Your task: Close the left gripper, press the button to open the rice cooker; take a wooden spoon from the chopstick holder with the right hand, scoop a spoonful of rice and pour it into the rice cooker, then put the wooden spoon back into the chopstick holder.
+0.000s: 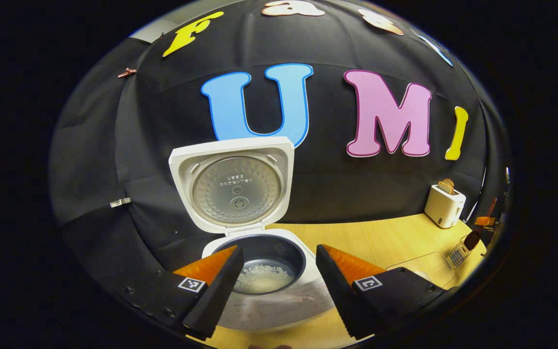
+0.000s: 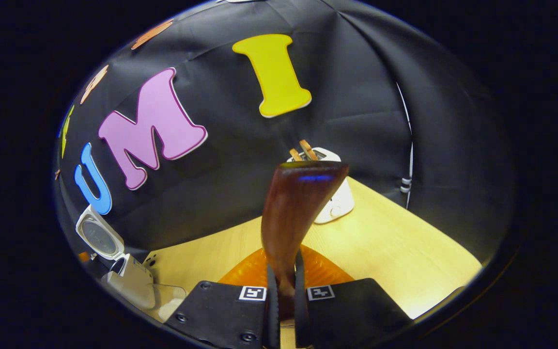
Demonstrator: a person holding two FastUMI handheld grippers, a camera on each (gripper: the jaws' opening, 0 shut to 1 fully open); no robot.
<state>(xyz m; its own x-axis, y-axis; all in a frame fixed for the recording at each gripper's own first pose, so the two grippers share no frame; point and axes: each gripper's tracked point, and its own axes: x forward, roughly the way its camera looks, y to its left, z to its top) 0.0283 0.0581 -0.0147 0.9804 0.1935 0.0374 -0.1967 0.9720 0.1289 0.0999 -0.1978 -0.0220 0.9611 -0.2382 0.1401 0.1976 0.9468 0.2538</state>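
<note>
The white rice cooker (image 1: 269,300) stands open just beyond my left gripper (image 1: 276,295), its lid (image 1: 233,189) upright. White rice lies at the bottom of the dark inner pot (image 1: 264,278). The left fingers are spread wide with nothing between them. My right gripper (image 2: 284,295) is shut on the handle of the dark wooden spoon (image 2: 296,208), whose head points up and away. In the left gripper view the wooden spoon (image 1: 472,240) hangs just above the wire chopstick holder (image 1: 458,253) at the far right. The open rice cooker (image 2: 126,276) also sits far left in the right gripper view.
A white toaster (image 1: 444,206) with bread slices stands at the back right of the wooden table (image 1: 371,237); the toaster (image 2: 334,201) is also behind the spoon in the right gripper view. A clear container (image 1: 424,269) sits between cooker and holder.
</note>
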